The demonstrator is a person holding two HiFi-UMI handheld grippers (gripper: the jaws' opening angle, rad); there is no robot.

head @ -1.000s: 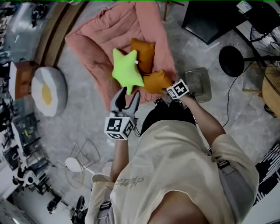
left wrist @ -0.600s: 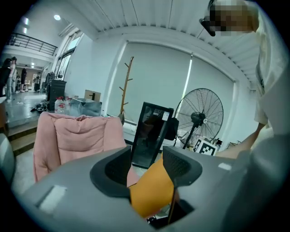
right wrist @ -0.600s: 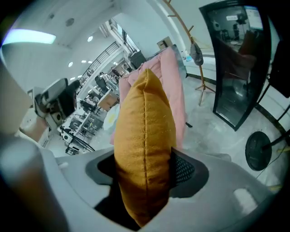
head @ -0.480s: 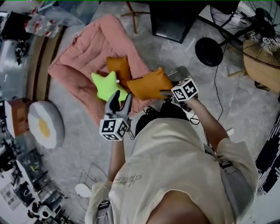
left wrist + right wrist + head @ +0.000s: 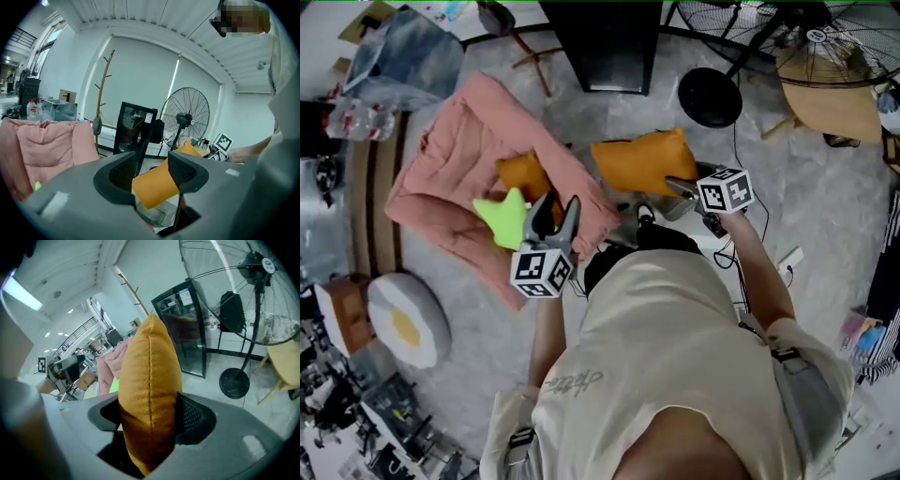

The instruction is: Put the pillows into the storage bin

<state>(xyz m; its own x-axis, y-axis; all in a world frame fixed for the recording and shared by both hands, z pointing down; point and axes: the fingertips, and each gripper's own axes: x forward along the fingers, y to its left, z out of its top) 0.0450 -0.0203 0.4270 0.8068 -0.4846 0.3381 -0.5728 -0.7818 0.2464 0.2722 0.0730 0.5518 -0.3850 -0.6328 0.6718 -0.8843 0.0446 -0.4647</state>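
Note:
My right gripper (image 5: 677, 186) is shut on an orange pillow (image 5: 642, 159), held in the air to the right of the pink floor cushion (image 5: 441, 178). In the right gripper view that pillow (image 5: 149, 394) stands edge-on, squeezed between both pads. A second orange pillow (image 5: 523, 173) and a green star pillow (image 5: 502, 217) lie on the pink cushion. My left gripper (image 5: 558, 202) hovers just right of the star, its jaws easing closed with nothing between them. In the left gripper view (image 5: 151, 165) the held pillow (image 5: 157, 183) hangs over a clear bin (image 5: 152, 216).
A black cabinet (image 5: 600, 42) and a fan's round black base (image 5: 710, 97) stand beyond the pillow. A wooden round table (image 5: 830, 89) is at the top right. A fried-egg cushion (image 5: 408, 319) lies at the lower left. Cables run on the floor near my right arm.
My right gripper has lifted the orange pillow off the pink cushion and carried it to the right. The left gripper stays near the green star.

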